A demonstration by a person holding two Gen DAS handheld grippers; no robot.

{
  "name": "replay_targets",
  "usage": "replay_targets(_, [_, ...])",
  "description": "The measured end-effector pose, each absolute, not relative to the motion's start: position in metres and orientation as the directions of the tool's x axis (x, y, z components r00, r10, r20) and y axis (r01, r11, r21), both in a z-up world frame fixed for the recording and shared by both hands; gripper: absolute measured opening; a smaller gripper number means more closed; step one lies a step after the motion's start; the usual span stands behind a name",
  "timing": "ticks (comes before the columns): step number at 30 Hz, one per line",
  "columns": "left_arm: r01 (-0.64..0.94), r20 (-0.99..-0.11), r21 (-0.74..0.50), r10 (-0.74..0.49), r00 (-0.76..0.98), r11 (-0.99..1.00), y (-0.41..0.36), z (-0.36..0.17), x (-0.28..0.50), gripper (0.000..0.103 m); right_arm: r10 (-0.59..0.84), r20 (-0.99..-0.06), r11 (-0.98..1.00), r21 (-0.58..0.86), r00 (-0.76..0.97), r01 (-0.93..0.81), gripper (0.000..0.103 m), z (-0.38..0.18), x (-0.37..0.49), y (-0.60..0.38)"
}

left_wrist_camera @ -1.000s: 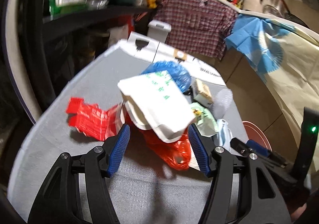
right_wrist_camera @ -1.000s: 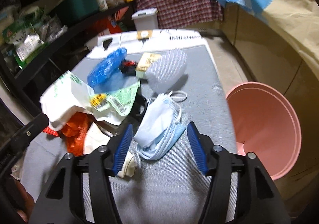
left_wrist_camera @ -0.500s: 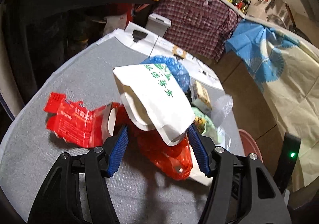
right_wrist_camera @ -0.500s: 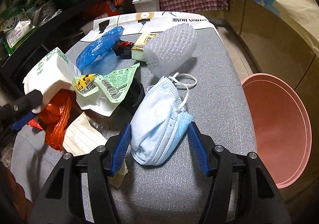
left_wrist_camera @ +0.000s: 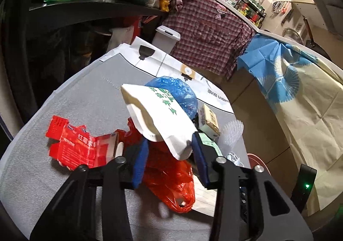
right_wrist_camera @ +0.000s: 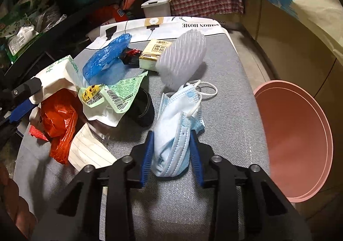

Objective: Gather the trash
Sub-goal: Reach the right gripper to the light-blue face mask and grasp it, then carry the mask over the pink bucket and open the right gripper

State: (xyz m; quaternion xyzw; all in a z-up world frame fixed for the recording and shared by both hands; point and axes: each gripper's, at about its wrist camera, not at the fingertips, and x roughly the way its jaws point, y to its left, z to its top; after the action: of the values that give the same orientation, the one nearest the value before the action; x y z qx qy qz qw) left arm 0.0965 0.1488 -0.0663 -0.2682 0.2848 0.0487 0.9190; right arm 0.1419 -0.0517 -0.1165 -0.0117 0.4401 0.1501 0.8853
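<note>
Trash lies on a grey table. My left gripper has closed around the lower end of a white paper bag with green print, which rests on an orange plastic bag. My right gripper has closed on a crumpled pale blue face mask. A pink bin stands to the right of the table. The white bag and my left gripper also show at the left of the right wrist view.
A red flattened carton, a blue plastic bag, a green-and-white wrapper, a tissue pack, a white foam net, lined paper and a black object lie on the table. Dark shelves stand at left.
Both grippers have moved forward and narrowed: the left onto the white paper bag's end, the right onto the face mask.
</note>
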Motion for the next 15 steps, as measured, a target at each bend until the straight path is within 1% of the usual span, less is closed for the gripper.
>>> replay_targets(1, [-0.231, -0.543, -0.457, -0.063, 0.837, 0.859, 0.147, -0.064, 0.096, 0.033, 0.255, -0.779, 0.955, 0.111, 0.572, -0.275, 0.028, -0.115, 0.141, -0.053])
replay_targets(3, [-0.212, -0.532, -0.444, -0.066, 0.844, 0.871, 0.142, -0.060, 0.095, 0.028, 0.253, -0.771, 0.956, 0.107, 0.584, -0.273, 0.026, -0.111, 0.138, -0.055])
replay_targets(9, [-0.159, -0.504, -0.409, -0.078, 0.860, 0.898, 0.129, -0.048, 0.091, 0.013, 0.249, -0.744, 0.958, 0.095, 0.620, -0.270, 0.023, -0.098, 0.125, -0.064])
replay_targets(15, [-0.108, -0.471, -0.375, -0.089, 0.878, 0.921, 0.117, -0.035, 0.085, 0.012, 0.243, -0.714, 0.963, 0.099, 0.656, -0.249, 0.022, -0.083, 0.115, -0.076])
